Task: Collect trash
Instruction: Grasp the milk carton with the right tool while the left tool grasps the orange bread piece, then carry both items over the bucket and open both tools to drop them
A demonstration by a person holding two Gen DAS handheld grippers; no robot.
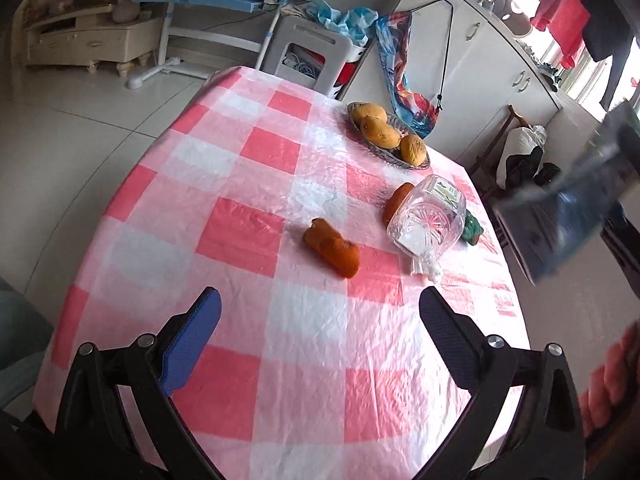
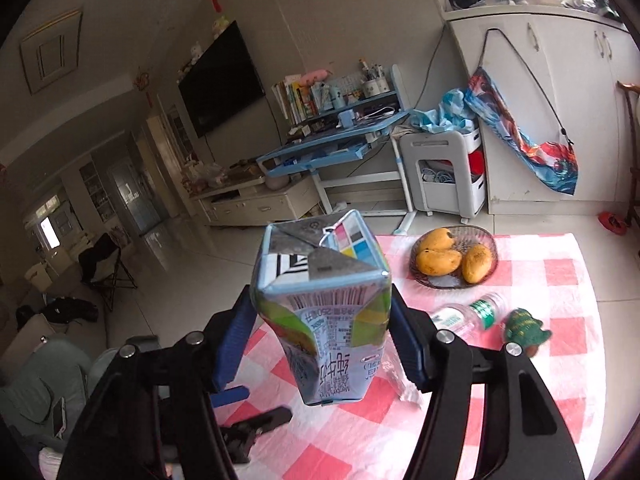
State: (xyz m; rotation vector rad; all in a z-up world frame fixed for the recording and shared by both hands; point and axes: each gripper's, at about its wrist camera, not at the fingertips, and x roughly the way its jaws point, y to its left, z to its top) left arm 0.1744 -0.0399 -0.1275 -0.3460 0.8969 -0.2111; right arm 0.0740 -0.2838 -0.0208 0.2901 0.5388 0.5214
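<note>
Now gripping a carton [image 2: 324, 312] above the table [image 1: 304, 344].

Right claw [image 2: 325, 330] clamping the milk carton between its blue pads, sides pinched inward, folded end facing the camera, lifted clear of the pink checked cloth. Left claw [image 1: 320, 312] hanging wide open over the cloth, holding nothing. Lying on the cloth past it: an orange peel [image 1: 331, 247], a second peel [image 1: 397, 202] half hidden behind a clear plastic bottle [image 1: 430, 216] on its side, seemingly empty, green label showing, with a crumpled white wrapper [image 1: 426, 266] touching its near side and a small green toy [image 1: 473, 230] just beyond. Sitting near the far edge: a shallow glass dish [image 1: 394, 156] holding three mangoes [image 1: 380, 131], bunched together and touching.
</note>
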